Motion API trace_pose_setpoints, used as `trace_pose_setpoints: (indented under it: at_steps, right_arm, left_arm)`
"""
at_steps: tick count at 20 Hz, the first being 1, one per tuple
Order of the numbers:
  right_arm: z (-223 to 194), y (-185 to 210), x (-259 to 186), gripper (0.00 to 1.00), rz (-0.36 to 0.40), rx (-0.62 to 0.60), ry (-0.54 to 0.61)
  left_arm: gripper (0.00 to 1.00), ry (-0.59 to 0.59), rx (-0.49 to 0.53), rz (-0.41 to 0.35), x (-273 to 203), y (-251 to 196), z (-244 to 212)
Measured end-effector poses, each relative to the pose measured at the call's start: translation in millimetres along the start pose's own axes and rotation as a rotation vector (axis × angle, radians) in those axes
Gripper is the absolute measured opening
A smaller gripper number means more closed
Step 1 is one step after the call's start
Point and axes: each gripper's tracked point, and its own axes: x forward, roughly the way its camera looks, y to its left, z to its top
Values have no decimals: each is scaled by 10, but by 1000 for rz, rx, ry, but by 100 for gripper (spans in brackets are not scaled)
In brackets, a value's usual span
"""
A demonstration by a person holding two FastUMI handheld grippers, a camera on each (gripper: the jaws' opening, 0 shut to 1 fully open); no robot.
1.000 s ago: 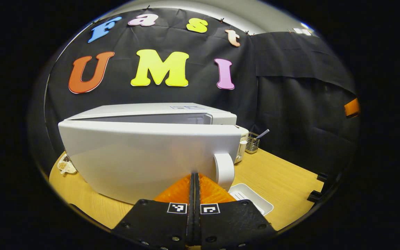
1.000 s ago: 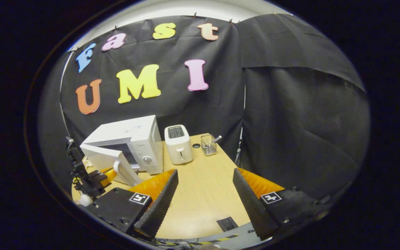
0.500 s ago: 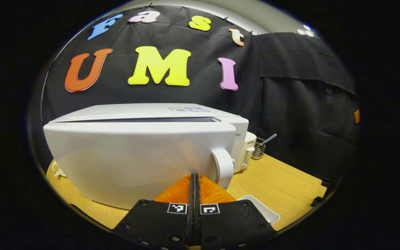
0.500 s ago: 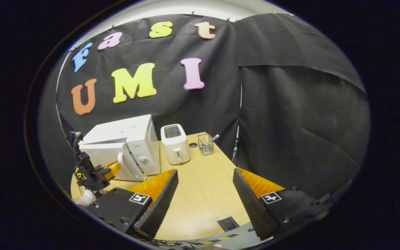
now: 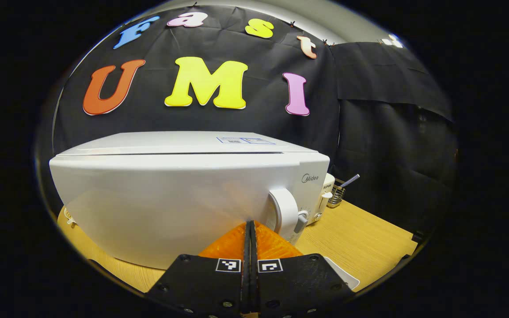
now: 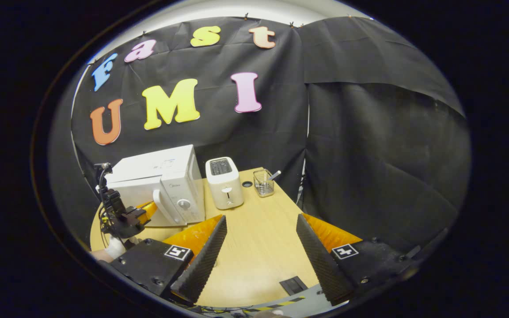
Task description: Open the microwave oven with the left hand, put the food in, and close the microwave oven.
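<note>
The white microwave [image 5: 184,198] stands right in front of the left gripper view, its door lying flush against the body. My left gripper [image 5: 250,223] is shut with nothing between its fingers, and its tips touch the door face just left of the curved white handle [image 5: 283,213]. In the right gripper view the microwave [image 6: 166,176] sits at the table's left, with the left gripper [image 6: 142,213] against its front and a hand below it. My right gripper [image 6: 261,218] hovers open above the wooden table [image 6: 259,251], holding nothing.
A white toaster [image 6: 224,183] stands right of the microwave, and a wire utensil holder [image 6: 264,182] stands beyond it near the back edge. The corner of a white tray [image 5: 343,276] lies on the table by my left gripper. Black cloth walls close the back and right.
The microwave door has swung from partly open to flush against the body, with my left gripper following it inward. The right gripper has barely moved.
</note>
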Motion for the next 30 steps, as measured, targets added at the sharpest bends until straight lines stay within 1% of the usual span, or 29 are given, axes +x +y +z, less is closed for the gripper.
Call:
trace_pose_setpoints:
  at_steps: [4, 5, 6, 7, 8, 11, 13, 16, 21, 23, 24, 26, 28, 29, 30]
  right_arm:
    - [-9, 4, 15, 100, 2, -2, 5]
    - [-22, 21, 20, 100, 4, -1, 8]
    - [-37, 27, 21, 100, 6, -2, 11]
    - [-41, 35, 25, 100, 10, -3, 10]
    - [-46, 45, 32, 100, 13, -3, 14]
    - [-42, 68, 50, 100, 28, -2, 8]
    - [-68, 70, 79, 100, 35, -9, 7]
    - [-91, 93, 102, 100, 60, -10, 13]
    - [-58, 95, 134, 100, 125, -35, -20]
    - [-29, 94, 141, 100, 165, -44, -38]
    - [13, 90, 115, 100, 186, -50, -50]
    - [118, 98, 50, 100, 240, -75, -85]
    - [275, 88, -45, 100, 289, -107, -126]
    - [358, 81, -101, 100, 315, -115, -146]
    - [456, 101, -189, 100, 347, -118, -169]
  left_arm:
    - [0, -4, 9, 19, 41, -10, 8]
    - [0, -14, 24, 47, 93, 52, 43]
    - [0, 13, 3, 22, 236, 13, -25]
    - [0, 14, -5, 23, 115, -24, -24]
    - [0, 19, 2, 20, 120, -24, -21]
    - [0, 30, 31, 53, 59, 55, -11]
    - [0, 22, 26, 45, 1, 42, 30]
    - [0, 24, 43, 71, -129, 74, 52]
    - [0, -6, 54, 123, -580, -6, 302]
    - [0, -33, 62, 169, -863, -58, 475]
    - [0, -40, 47, 189, -1023, -105, 562]
    - [2, -68, 7, 182, -1393, -322, 724]
    - [55, -70, -13, 180, -1808, -526, 845]
    - [81, -90, 3, 209, -1993, -568, 954]
    - [96, -111, 21, 251, -2242, -569, 1060]
